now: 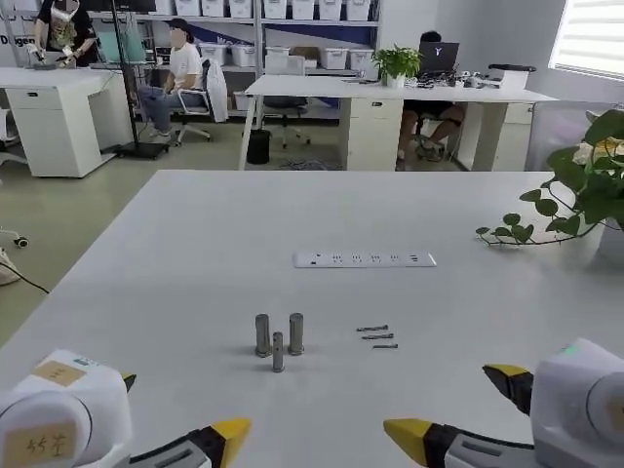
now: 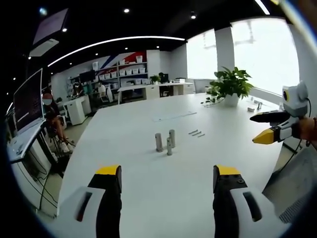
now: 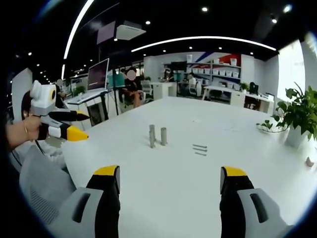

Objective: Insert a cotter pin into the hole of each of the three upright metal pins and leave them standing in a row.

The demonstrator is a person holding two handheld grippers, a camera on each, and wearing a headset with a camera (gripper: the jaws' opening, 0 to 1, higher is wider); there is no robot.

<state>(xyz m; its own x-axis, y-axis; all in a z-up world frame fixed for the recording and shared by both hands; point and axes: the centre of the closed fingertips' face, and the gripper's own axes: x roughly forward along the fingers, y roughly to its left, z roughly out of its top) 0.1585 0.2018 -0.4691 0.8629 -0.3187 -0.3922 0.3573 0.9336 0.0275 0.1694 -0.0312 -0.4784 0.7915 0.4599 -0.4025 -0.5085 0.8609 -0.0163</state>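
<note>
White and matte, the bench [image 1: 146, 273] is a broad slab in an open office. A white power strip [image 1: 365, 259] lies flat across its middle.

Beyond the power strip, across a pale floor, stand white desks [image 1: 390, 90] and shelves [image 1: 292, 29] stacked with white storage boxes [image 1: 333, 58]. People [image 1: 180, 68] sit or stand at work there. To the right of the power strip a leafy green plant [image 1: 585, 185] sits at the bench's edge, with one trailing stem reaching toward the strip.

On the near side of the power strip, slightly to its left, three grey metal pins [image 1: 278, 339] stand upright in a tight cluster. Two are side by side and a shorter one stands just in front, between them. Also on the near side, under the strip's middle, three small dark cotter pins [image 1: 377, 336] lie flat and parallel, stacked one behind another.

Well nearer the person than the power strip, the left tool [image 2: 167, 171] hangs above the bench, its yellow-tipped black jaws spread wide with nothing between them. The right tool [image 3: 170, 172] sits level with it, just as wide and also holding nothing. Both are well apart from the pins.

A tan label [image 1: 39, 444] on the left tool's white body carries handwriting too blurred to read.
</note>
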